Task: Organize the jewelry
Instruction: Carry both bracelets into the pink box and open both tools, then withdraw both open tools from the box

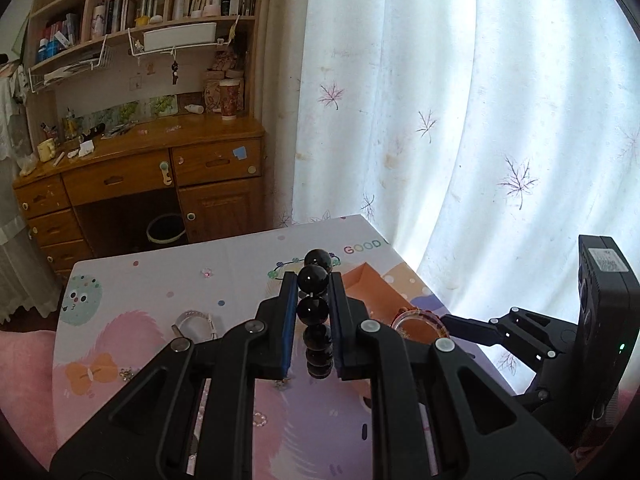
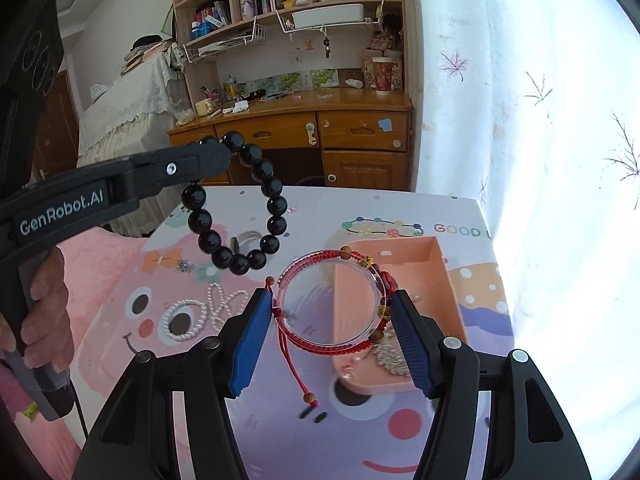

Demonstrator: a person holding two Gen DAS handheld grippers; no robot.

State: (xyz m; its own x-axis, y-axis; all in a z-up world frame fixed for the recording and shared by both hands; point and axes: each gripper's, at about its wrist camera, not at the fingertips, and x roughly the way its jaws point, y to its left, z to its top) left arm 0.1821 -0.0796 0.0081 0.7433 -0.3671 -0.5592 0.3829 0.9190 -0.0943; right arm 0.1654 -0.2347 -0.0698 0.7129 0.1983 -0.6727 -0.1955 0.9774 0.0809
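Note:
My left gripper (image 1: 313,288) is shut on a black bead bracelet (image 1: 316,312) and holds it in the air above the table; the bracelet hangs as a loop in the right wrist view (image 2: 256,216), below the left gripper (image 2: 216,156). My right gripper (image 2: 332,316) grips a red cord bracelet around a clear ring (image 2: 332,300) between its blue pads, over the left edge of a peach box (image 2: 436,276). The box holds a silver chain (image 2: 392,356). The red bracelet also shows in the left wrist view (image 1: 420,320), as does the box (image 1: 372,280).
On the cartoon-print tablecloth (image 2: 320,400) lie a pearl necklace (image 2: 208,308), a silver ring (image 2: 248,240), a flower-bead bracelet (image 2: 380,228) and small charms (image 2: 184,266). A wooden desk (image 2: 320,128) stands behind; a bright curtain (image 2: 540,120) hangs at the right.

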